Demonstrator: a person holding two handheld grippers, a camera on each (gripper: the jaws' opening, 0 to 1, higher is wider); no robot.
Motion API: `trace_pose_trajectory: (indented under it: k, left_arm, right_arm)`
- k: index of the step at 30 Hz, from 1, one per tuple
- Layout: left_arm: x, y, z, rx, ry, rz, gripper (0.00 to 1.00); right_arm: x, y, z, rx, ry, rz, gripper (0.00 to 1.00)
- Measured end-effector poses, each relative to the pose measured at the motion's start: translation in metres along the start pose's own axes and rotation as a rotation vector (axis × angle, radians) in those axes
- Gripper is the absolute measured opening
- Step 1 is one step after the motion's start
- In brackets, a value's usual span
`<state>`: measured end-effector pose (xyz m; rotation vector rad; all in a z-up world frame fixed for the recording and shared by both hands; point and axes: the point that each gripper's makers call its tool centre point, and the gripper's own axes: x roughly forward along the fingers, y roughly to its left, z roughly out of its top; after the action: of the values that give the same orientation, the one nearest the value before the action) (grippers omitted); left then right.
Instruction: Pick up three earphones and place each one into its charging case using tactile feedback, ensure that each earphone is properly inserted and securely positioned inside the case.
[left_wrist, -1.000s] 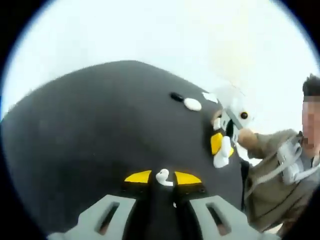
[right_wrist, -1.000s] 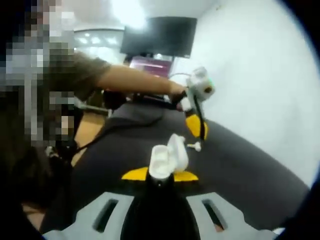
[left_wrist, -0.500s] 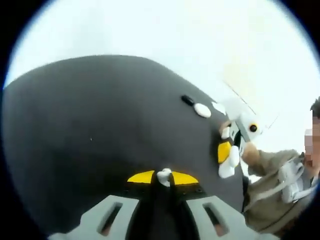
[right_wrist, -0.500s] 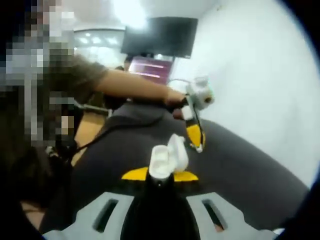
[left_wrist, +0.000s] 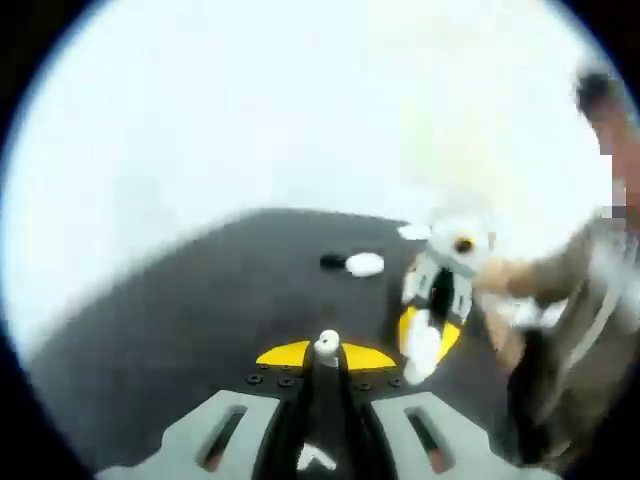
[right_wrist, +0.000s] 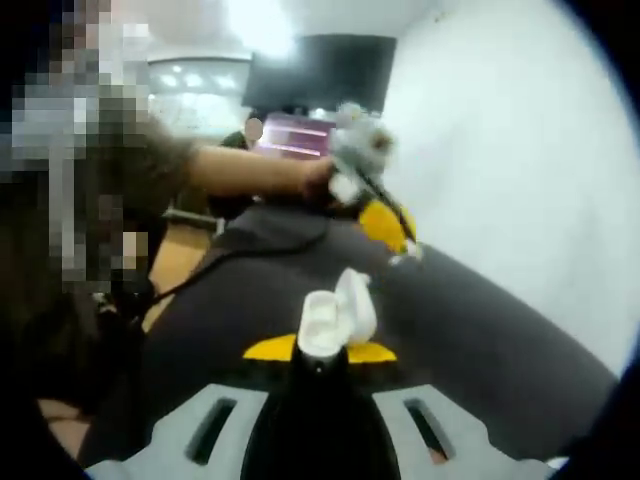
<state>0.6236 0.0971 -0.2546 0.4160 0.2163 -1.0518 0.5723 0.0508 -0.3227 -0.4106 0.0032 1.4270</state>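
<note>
In the left gripper view my left gripper (left_wrist: 327, 352) is shut on a white earphone (left_wrist: 327, 345), held above the dark table (left_wrist: 200, 300). To its right is my right gripper (left_wrist: 428, 338), holding a white case (left_wrist: 424, 352). Farther back on the table lie a white closed case (left_wrist: 365, 264) and a small black thing (left_wrist: 331, 262). In the right gripper view my right gripper (right_wrist: 322, 352) is shut on a white charging case (right_wrist: 335, 317) with its lid open. Beyond it my left gripper (right_wrist: 400, 245) hangs over the table with the earphone (right_wrist: 404, 252) at its tips.
A person's arm (right_wrist: 255, 165) and body (right_wrist: 70, 230) are at the left of the right gripper view. A dark screen (right_wrist: 320, 72) hangs on the far wall. The white wall (right_wrist: 510, 170) runs along the table's right side.
My left gripper has lifted the earphone off the table and risen. In the right gripper view it has swung up and to the left. The open case has stayed still in my right gripper.
</note>
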Motion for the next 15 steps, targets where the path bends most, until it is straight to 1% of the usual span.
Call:
trace_pose_trajectory:
  k: [1, 2, 3, 4, 5, 6, 7, 9, 10, 12, 13, 14, 15]
  left_arm:
    - [-0.001, -0.006, 0.002, 0.057, -0.008, 0.004, 0.08]
    - [-0.003, -0.013, 0.005, 0.076, -0.024, 0.005, 0.08]
    - [-0.006, -0.020, 0.006, 0.064, -0.042, -0.007, 0.08]
    - [-0.007, -0.027, 0.010, 0.097, -0.064, -0.015, 0.08]
    - [-0.009, -0.029, 0.011, 0.116, -0.079, -0.005, 0.08]
    - [-0.011, -0.031, 0.012, 0.155, -0.092, 0.010, 0.08]
    - [-0.012, -0.035, 0.014, 0.212, -0.107, 0.016, 0.08]
    - [-0.012, -0.036, 0.011, 0.289, -0.107, 0.053, 0.08]
    - [-0.011, -0.040, 0.008, 0.317, -0.097, 0.043, 0.08]
    - [-0.010, -0.043, 0.007, 0.312, -0.105, 0.040, 0.08]
    - [-0.008, -0.047, 0.008, 0.312, -0.113, 0.018, 0.08]
    - [-0.007, -0.050, 0.008, 0.321, -0.121, 0.013, 0.08]
    - [-0.005, -0.052, 0.009, 0.344, -0.123, 0.009, 0.08]
  right_arm:
    - [0.000, 0.000, 0.000, 0.001, 0.000, 0.000, 0.18]
    - [0.000, 0.000, 0.000, 0.001, 0.000, 0.000, 0.18]
    - [0.000, 0.000, 0.000, 0.001, 0.000, 0.000, 0.18]
    - [0.000, 0.000, 0.000, 0.002, 0.000, 0.000, 0.18]
    - [0.000, 0.000, 0.000, 0.001, 0.000, 0.001, 0.18]
    - [0.000, 0.000, 0.000, 0.003, 0.000, 0.001, 0.18]
    - [0.000, 0.000, 0.001, 0.004, 0.000, 0.001, 0.18]
    - [0.000, 0.000, 0.001, 0.005, 0.001, 0.001, 0.18]
    - [0.000, 0.000, 0.001, 0.009, 0.001, 0.002, 0.18]
    - [0.000, -0.001, 0.000, 0.040, 0.001, 0.010, 0.18]
    - [0.000, -0.001, 0.000, 0.078, 0.002, 0.018, 0.18]
    - [0.000, -0.002, -0.001, 0.122, 0.001, 0.028, 0.18]
    - [0.000, -0.003, -0.001, 0.142, 0.000, 0.034, 0.18]
